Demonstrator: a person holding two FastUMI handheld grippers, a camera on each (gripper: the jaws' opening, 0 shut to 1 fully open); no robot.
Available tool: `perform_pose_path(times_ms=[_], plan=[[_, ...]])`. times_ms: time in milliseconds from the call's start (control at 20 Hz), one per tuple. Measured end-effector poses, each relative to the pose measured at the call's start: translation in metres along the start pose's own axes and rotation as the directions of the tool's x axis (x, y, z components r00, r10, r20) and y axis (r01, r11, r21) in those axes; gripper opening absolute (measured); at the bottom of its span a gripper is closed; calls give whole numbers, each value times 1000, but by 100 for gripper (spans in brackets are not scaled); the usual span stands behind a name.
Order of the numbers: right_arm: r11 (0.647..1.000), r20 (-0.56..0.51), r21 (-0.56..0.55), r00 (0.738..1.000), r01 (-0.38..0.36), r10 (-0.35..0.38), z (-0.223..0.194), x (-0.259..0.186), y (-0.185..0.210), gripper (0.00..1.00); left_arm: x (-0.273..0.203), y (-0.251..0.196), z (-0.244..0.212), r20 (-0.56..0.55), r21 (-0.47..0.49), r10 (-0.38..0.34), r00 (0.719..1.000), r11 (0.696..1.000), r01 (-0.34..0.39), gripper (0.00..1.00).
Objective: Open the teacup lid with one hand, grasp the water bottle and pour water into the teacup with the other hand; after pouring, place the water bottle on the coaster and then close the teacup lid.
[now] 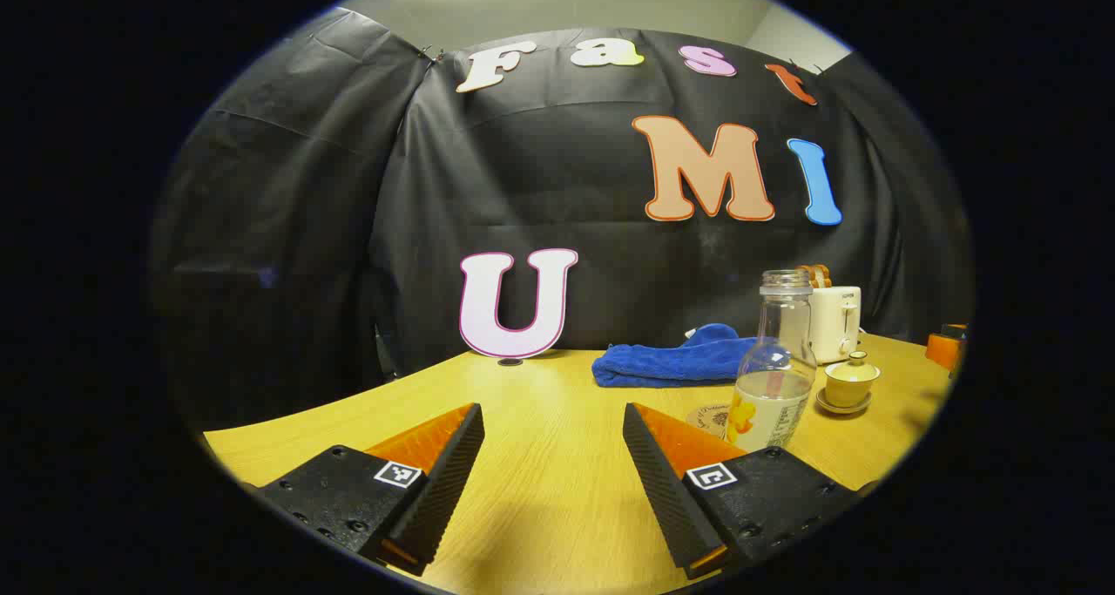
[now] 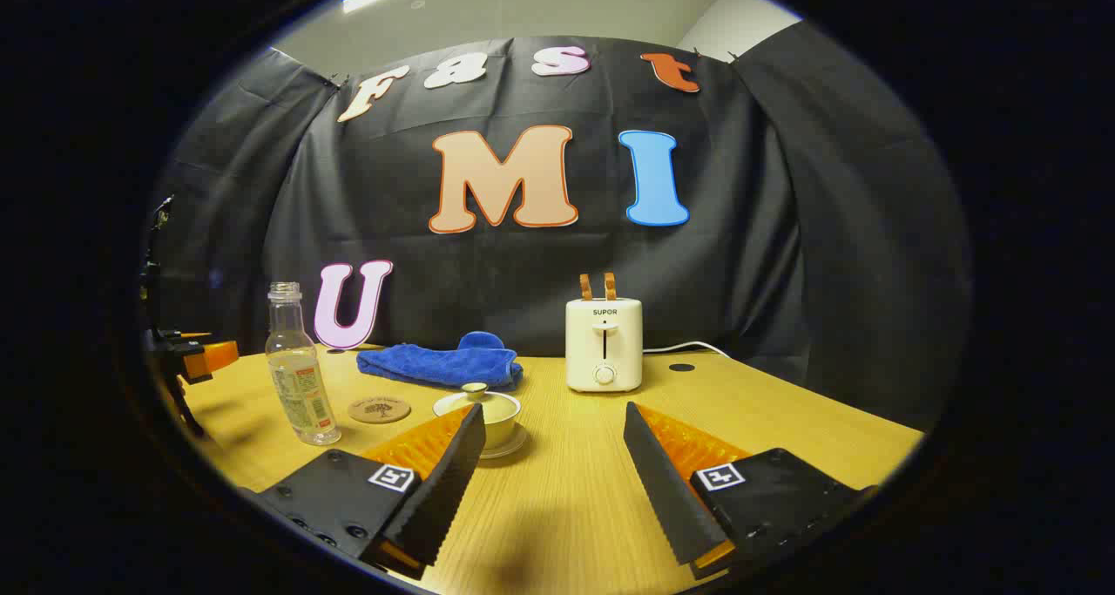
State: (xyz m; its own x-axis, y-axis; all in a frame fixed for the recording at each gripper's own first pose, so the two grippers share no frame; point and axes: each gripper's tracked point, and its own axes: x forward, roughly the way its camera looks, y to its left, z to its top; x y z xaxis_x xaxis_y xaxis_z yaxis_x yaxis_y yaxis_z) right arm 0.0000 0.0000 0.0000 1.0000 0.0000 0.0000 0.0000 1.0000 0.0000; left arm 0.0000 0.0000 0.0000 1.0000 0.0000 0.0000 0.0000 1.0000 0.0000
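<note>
Wooden table (image 1: 540, 421) against black cloth wall. Left gripper view: left gripper (image 1: 553, 438) low over table, fingers wide, holding nothing; water bottle (image 1: 773, 368) upright just right of them, coaster (image 1: 710, 418) beside it, lidded teacup (image 1: 851, 381) on saucer beyond, blue towel (image 1: 671, 361) behind.

Right gripper view: right gripper (image 2: 553, 442), fingers wide, empty; teacup (image 2: 481, 414) just past left finger, coaster (image 2: 379, 409) and bottle (image 2: 300, 377) leftward, toaster (image 2: 604, 342) behind.

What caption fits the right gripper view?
Open right gripper facing lidded teacup, uncapped water bottle, coaster, blue towel and toaster.
</note>
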Motion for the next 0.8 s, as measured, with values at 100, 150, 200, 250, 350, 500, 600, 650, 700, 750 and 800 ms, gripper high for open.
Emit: perform_pose_path(times_ms=[100, 150, 200, 250, 350, 500, 600, 650, 700, 750, 800], plan=[[1000, 0, -1, 1000, 9, -9, 0, 0, -1, 100, 0, 0, 0, 1, 0, 0, 1000, 1000, 0, 94], [1000, 2, -1, 1000, 13, -13, 0, 0, -1, 100, 0, 0, 1, 2, 1, -2, 1000, 1000, 2, 92], [1000, 1, -1, 1000, 15, -15, 0, 1, -2, 99, 0, -1, 1, 4, -1, -5, 1000, 1000, 5, 94], [1000, 2, -1, 1000, 16, -16, 0, 1, -2, 99, 0, -1, 1, 3, 1, -7, 1000, 1000, 7, 94], [1000, 2, -1, 1000, 17, -17, 0, 1, -2, 99, 0, -1, 2, 5, 0, -11, 1000, 1000, 11, 94], [1000, 1, -1, 1000, 17, -17, 0, 1, -2, 99, 1, -2, 2, 8, 3, -17, 1000, 1000, 17, 94], [1000, 1, -1, 1000, 17, -17, 0, 1, -2, 99, 2, -2, 2, 8, 2, -17, 1000, 1000, 17, 94], [1000, 1, 0, 1000, 17, -17, 0, 1, -2, 99, 1, -2, 2, 8, 3, -17, 1000, 1000, 17, 94], [1000, 1, -1, 1000, 20, -20, 0, 1, -2, 99, 1, -3, 2, 9, 4, -17, 1000, 1000, 17, 94], [1000, 1, -1, 1000, 22, -22, -1, 1, -3, 99, 1, -2, 2, 9, 4, -17, 1000, 1000, 17, 94], [1000, 1, -1, 1000, 22, -22, -1, 1, -3, 100, 1, -2, 2, 9, 5, -17, 1000, 1000, 17, 94]])
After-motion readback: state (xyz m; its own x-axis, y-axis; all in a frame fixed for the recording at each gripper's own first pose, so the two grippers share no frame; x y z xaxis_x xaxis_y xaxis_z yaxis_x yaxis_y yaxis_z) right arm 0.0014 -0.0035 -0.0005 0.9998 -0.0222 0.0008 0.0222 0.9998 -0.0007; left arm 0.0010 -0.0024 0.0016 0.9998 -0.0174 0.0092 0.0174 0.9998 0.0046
